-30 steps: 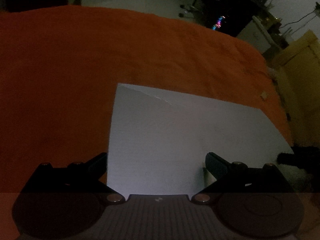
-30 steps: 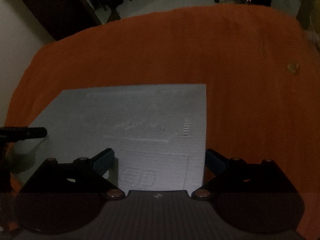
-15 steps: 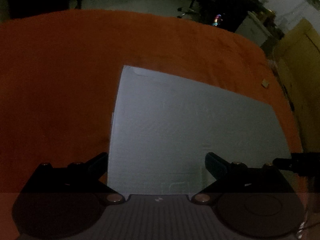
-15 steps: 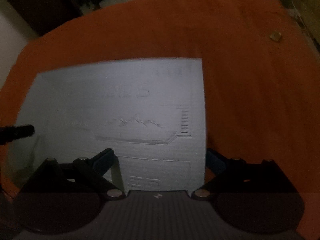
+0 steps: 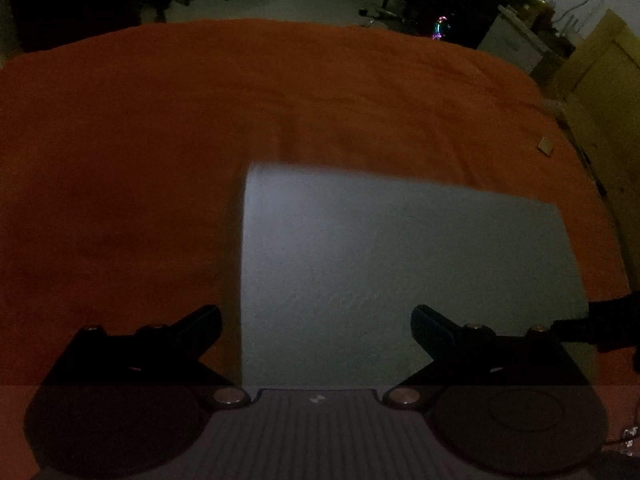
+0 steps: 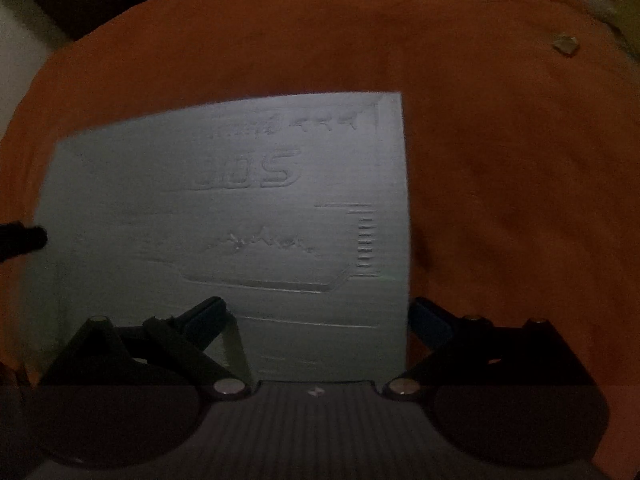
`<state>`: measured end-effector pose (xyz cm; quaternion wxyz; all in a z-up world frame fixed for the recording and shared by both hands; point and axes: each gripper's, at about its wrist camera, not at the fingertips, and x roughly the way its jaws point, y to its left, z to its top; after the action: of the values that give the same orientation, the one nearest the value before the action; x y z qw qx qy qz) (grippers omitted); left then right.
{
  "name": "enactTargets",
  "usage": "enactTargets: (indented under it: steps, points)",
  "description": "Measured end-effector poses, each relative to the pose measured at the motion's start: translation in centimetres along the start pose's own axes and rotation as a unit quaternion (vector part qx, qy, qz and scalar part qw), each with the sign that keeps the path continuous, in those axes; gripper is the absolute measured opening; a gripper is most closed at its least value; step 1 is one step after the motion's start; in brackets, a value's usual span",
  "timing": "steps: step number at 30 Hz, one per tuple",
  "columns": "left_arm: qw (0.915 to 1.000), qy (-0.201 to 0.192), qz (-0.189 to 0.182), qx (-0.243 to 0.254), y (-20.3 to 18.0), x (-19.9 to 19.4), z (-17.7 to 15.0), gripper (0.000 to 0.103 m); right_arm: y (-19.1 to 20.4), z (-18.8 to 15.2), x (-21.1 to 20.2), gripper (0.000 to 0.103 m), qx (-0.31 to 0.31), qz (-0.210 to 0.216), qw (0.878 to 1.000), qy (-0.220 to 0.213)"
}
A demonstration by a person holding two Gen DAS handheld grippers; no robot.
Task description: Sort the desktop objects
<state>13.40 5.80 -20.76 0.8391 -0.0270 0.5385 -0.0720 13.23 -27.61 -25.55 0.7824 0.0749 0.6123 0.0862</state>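
Observation:
A pale grey flat box (image 5: 400, 264) lies on the orange cloth (image 5: 160, 140). In the right wrist view the box (image 6: 240, 216) shows faint embossed print and lettering on its face. My left gripper (image 5: 316, 326) is open, its fingers straddling the box's near left edge. My right gripper (image 6: 316, 318) is open over the box's near right edge, the right finger just outside that edge. The tip of the other gripper shows at the left edge of the right wrist view (image 6: 20, 236) and at the right edge of the left wrist view (image 5: 600, 320).
A small pale scrap (image 5: 545, 145) lies on the cloth far right; it also shows in the right wrist view (image 6: 565, 45). A yellow-brown cabinet (image 5: 600, 92) stands beyond the cloth's right edge. Dark furniture and floor lie behind.
Both views have shifted: the box face now fills more of the right wrist view and its lettering has come into sight. In the left wrist view the box's far edge sits lower. Both grippers stay open.

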Motion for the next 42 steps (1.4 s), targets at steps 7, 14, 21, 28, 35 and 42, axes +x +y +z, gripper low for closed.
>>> enactTargets:
  steps: [7, 14, 21, 28, 35, 42]
  points:
    - [0.9980, 0.041, 0.011, 0.047, -1.3, 2.5, -1.3, 0.102, 0.0, -0.8, -0.2, 0.103, -0.021, -0.009, 1.000, -0.010]
    - [0.9988, 0.030, -0.002, 0.039, -0.2, 2.5, -1.9, 0.103, 0.2, -2.8, -0.3, 0.103, -0.022, -0.005, 1.000, -0.010]
    - [0.9986, 0.043, -0.019, 0.022, 0.5, 1.6, -1.8, 0.102, 1.1, -2.1, -0.4, 0.103, -0.017, -0.002, 1.000, 0.002]
    - [0.9987, 0.035, -0.016, 0.035, 0.5, 0.1, -2.6, 0.102, 2.0, -2.8, -2.2, 0.103, -0.017, -0.009, 1.000, -0.013]
    - [0.9971, 0.062, -0.029, 0.034, 1.2, 0.0, -3.4, 0.102, 2.6, -4.3, -2.4, 0.103, -0.053, -0.015, 0.998, 0.001]
    - [0.9929, 0.059, 0.016, 0.102, -0.4, 1.3, -4.8, 0.102, 2.5, -4.9, -0.2, 0.103, -0.071, -0.022, 0.997, 0.020]
